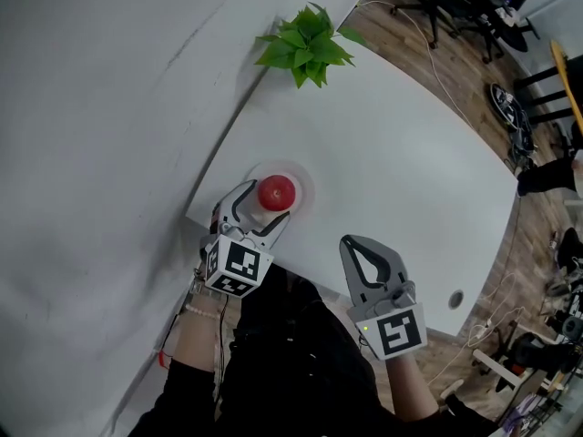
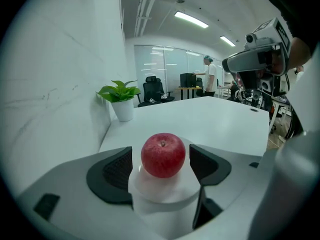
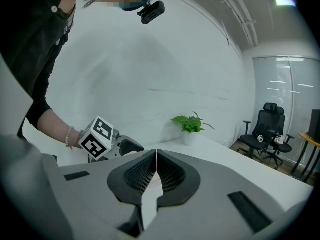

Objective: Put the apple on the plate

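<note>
The left gripper (image 1: pixel 263 209) is held low over the near left corner of the white table (image 1: pixel 392 162), its jaws standing apart. The apple (image 2: pixel 163 154) sits right between them. In the left gripper view a narrow gap shows on each side of the fruit, so neither ribbed pad (image 2: pixel 119 167) presses on it and the gripper has hold of nothing. The apple is red, upright with its stem dimple on top, and rests in the middle of the plate (image 2: pixel 165 190), a small round white one lying flat on the table. The plate's near rim runs under the jaws. In the head view the apple lies just ahead of the left gripper's marker cube (image 1: pixel 237 266), close to the table edge that runs along the white wall (image 1: pixel 100 107).

The right gripper (image 1: pixel 352 242) hovers beside the left one, well clear of the plate, over the near edge of the table. Its jaws are pressed together with nothing between them.

Farther along the wall side of the table stands a potted plant (image 1: pixel 305 44) in a white pot, well apart from the plate. Beyond the table are a wooden floor (image 1: pixel 428 53) and black office chairs (image 1: pixel 455 3).
</note>
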